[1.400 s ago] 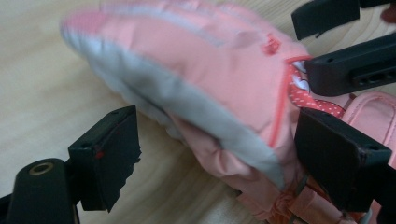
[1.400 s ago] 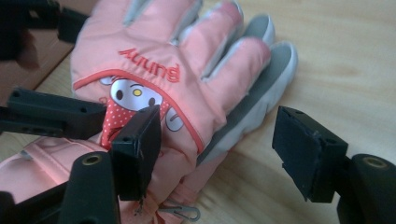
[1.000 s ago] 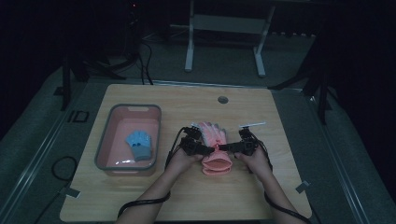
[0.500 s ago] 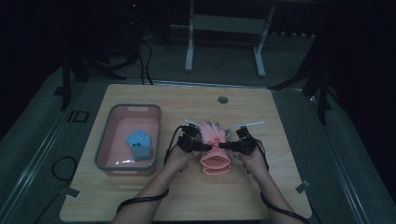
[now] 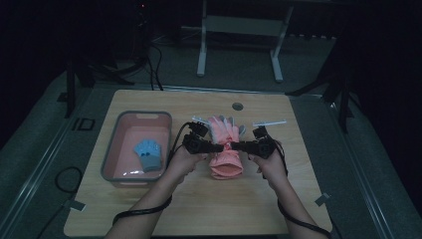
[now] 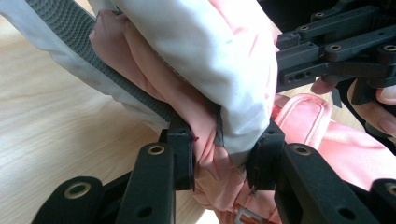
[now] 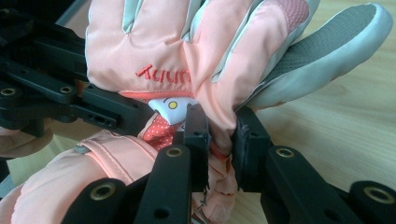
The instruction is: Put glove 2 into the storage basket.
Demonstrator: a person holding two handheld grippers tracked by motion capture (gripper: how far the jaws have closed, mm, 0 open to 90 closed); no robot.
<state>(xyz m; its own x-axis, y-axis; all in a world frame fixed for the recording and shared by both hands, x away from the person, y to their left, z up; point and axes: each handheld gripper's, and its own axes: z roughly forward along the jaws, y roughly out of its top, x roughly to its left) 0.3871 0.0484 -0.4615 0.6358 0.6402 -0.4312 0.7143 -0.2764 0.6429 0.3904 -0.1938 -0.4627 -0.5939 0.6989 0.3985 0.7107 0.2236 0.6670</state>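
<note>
High view: you have both grippers on the pink ski glove (image 5: 225, 149) at mid-table; left gripper (image 5: 217, 148) and right gripper (image 5: 236, 146) meet nose to nose at the glove's wrist, fingers pointing away from you, cuff toward you; a second ago the two tools stood a little wider apart on the glove, now they have closed in on the same narrow band, so the grip looks set rather than being sought.

Left gripper view: jaws drawn in tight on a bunched fold of pink fabric beside the grey ribbed palm strip (image 6: 93, 60); cloth fills the gap between them.

Right gripper view: jaws likewise pinched on a fold at the wrist, just under the embroidered lettering (image 7: 163, 73); the grey thumb (image 7: 327, 51) juts out over bare wood.

Pink bin (image 5: 113, 164) sits at your left, well apart from the glove, with a small blue glove (image 5: 149, 153) lying inside.

My reading: with both pinches secure, you are placed to lift the ski glove and carry it toward the bin; watch the slack cuff dragging.
</note>
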